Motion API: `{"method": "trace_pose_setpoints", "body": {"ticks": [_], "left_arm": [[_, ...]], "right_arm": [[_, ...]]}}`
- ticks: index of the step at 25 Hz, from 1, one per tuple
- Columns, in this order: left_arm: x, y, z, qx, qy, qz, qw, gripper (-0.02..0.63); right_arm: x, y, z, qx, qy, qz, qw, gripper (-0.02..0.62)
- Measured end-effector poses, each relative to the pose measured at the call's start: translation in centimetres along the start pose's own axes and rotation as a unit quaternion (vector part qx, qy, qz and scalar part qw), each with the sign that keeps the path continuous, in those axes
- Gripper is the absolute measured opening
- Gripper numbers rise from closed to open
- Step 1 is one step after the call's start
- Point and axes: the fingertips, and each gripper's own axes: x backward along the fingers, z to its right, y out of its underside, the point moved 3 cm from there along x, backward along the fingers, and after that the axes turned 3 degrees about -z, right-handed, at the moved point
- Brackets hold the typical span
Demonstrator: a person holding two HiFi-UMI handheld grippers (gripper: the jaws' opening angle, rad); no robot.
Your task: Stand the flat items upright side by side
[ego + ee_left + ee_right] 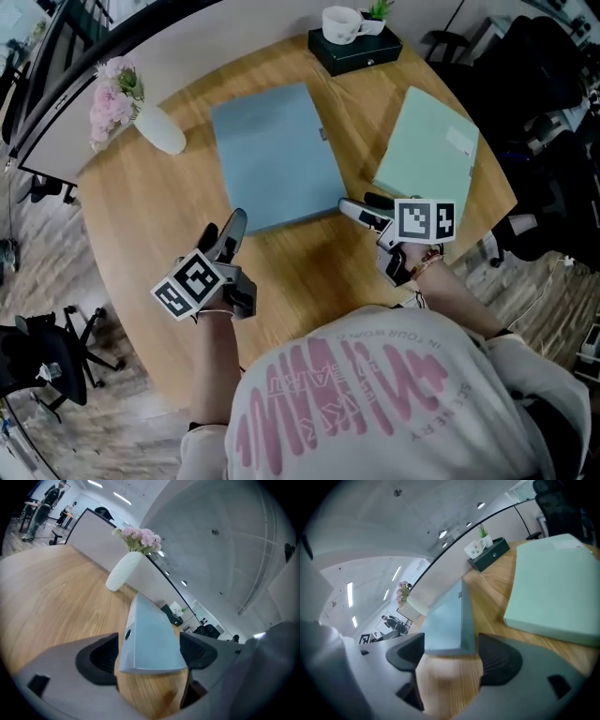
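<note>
Left gripper and right gripper, jaws spread, at folder's near corners. Green folder right edge, vase left, cup on box.

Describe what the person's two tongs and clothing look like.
The left tongs and right tongs are grey with dark pads; each carries a white cube bearing black square markers. The person wears a pale top with pink lettering.

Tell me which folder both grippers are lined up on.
The blue folder: its near edge shows between the open jaws of the left gripper and the right gripper. The green folder lies apart, to the right.
</note>
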Motion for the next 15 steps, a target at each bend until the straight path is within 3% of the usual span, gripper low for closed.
{"method": "trace_pose_setpoints", "body": {"ticks": [7,12,15], "left_arm": [[-5.0,-1.8,-1.1,-0.023,-0.007,-0.06,0.9979,0.472],[-9.2,-3.1,-0.8,-0.041,-0.007,-0.117,0.9923,0.477],[-11.4,-3.6,-1.0,-0.069,-0.013,-0.134,0.9884,0.478]], "right_arm": [[-6.1,-5.0,0.6,0.004,-0.024,-0.043,0.999,0.389],[-9.5,-7.0,1.8,0.03,-0.002,-0.072,0.997,0.454],[-11.0,-8.0,2.5,0.026,-0.006,-0.08,0.996,0.454]]}}
